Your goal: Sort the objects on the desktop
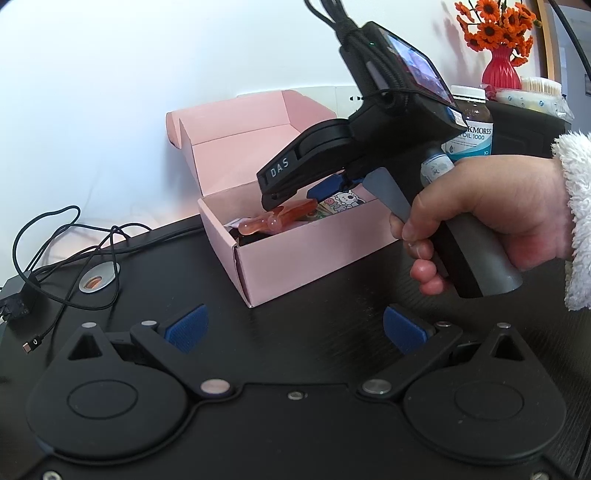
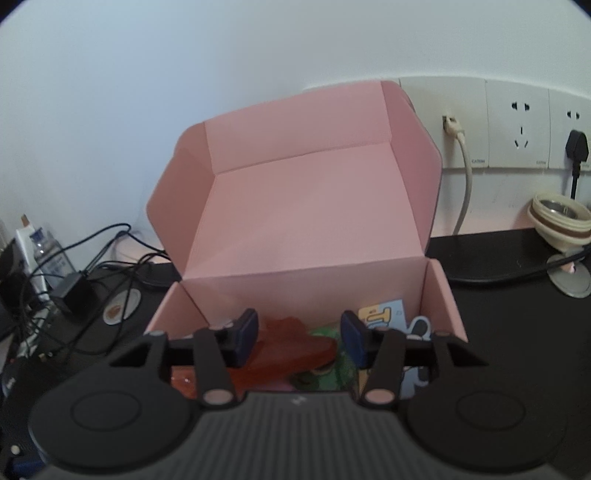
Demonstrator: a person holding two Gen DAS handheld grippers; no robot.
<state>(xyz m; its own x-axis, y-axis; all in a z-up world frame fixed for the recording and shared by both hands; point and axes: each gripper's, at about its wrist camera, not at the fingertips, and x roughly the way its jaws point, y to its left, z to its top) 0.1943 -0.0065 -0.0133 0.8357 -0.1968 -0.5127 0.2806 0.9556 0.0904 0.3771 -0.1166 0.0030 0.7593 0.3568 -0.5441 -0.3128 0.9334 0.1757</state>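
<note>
While our right tongs [image 2: 298, 338] hang released over the pink box [image 2: 295, 229] and our left tongs [image 1: 295, 330] gape empty above the counter [image 1: 314, 295], the amber toy [image 2: 295, 347] below the right pads could snag and lift out.

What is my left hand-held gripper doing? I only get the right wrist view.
Observer: The left hand-held gripper is open and holds nothing. It is over the bare black table, short of the pink box.
Operator: Is anything standing off to the right of the box?
Observer: A supplement bottle with a white cap stands beyond the box, behind your right hand.
Operator: Anything past that?
Observer: A red vase of orange flowers stands farther back than the bottle.
</note>
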